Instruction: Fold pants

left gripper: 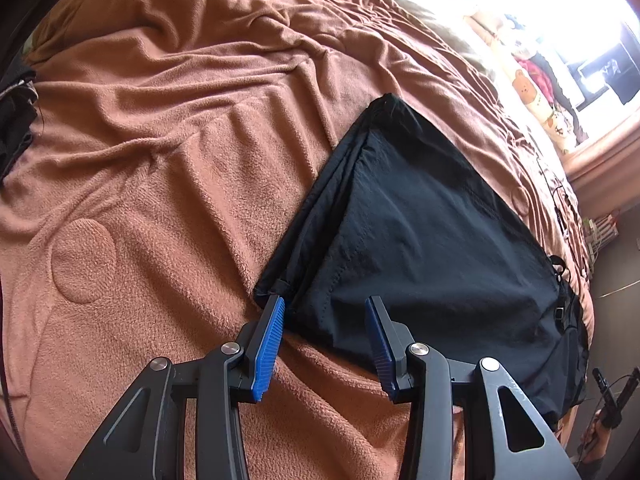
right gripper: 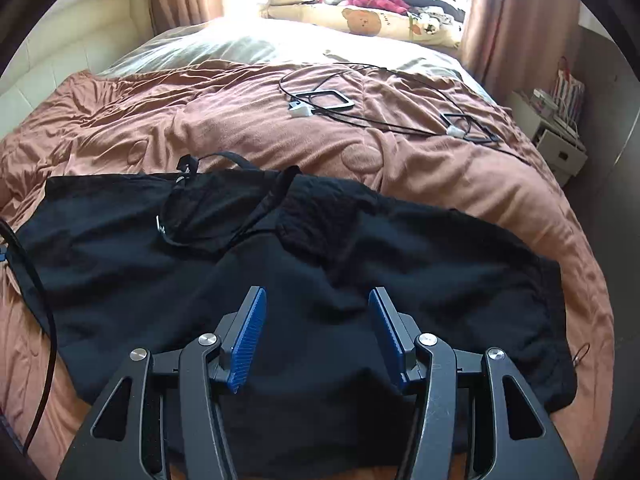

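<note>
pants [left gripper: 420, 220]: folded black on blanket [left gripper: 160, 160], centre-right | left gripper [left gripper: 325, 312]: released at hem corner | right gripper [right gripper: 318, 308]: released above cloth | handling: light, limp, slippery; likely pinch corners

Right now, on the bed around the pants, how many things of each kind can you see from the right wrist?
Black pants: 1
Flat black-framed devices, one and another: 2
White plugs, one and another: 2
Brown blanket: 1
Bear-print pillow: 1
Total: 7
</note>
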A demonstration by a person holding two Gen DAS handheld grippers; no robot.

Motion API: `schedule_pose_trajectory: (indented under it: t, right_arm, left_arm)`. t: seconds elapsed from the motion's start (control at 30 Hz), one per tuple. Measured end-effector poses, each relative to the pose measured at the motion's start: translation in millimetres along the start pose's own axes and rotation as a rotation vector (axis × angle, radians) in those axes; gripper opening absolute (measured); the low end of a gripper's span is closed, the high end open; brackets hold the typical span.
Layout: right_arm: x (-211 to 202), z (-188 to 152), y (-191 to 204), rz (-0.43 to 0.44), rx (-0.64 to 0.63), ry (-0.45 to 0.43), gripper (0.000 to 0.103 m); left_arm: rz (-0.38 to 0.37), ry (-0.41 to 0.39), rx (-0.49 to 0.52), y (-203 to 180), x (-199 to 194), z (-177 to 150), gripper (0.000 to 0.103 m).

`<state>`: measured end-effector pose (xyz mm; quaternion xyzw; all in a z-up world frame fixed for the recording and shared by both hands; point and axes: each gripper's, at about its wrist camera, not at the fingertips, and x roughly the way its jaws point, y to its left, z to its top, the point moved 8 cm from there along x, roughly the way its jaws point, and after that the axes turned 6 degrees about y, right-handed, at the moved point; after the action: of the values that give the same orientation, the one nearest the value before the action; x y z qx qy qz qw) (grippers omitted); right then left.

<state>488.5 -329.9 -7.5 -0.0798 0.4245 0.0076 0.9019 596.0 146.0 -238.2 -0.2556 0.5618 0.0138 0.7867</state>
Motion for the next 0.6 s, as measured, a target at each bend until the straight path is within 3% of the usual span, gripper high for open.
schedule_pose_trajectory:
  t: [0.13, 0.2, 0.4, 0.53, 0.6]
  right_arm:
    - [-23.5, -33.3, -10.2, 0.017, 0.067, 0.006, 0.052]
    - [-29.2, -50.4, -14.8, 0.024, 0.105, 0.017, 0.052]
    - [-46.4, -93.3, -17.9, 0.059, 0.205, 0.026, 0.052]
    - [-53.8, -119.2, -19.2, 0.094, 0.281, 0.026, 0.052]
    - [-56.7, -129.5, -21.0, 0.116, 0.315, 0.026, 0.052]
  left_arm:
    - [0.004, 0.000, 0.012, 1.2, 6.6, 1.6, 0.042]
    - [0.029, -0.006, 0.023, 3.8, 7.0, 3.0, 0.007]
    - [0.024, -0.048, 0.006, 15.3, -0.3, 13.1, 0.007]
    - [-0.010, 0.015, -0.001, 16.5, 4.2, 8.1, 0.008]
    - [-0.043, 0.016, -0.012, 16.8, 1.2, 5.9, 0.016]
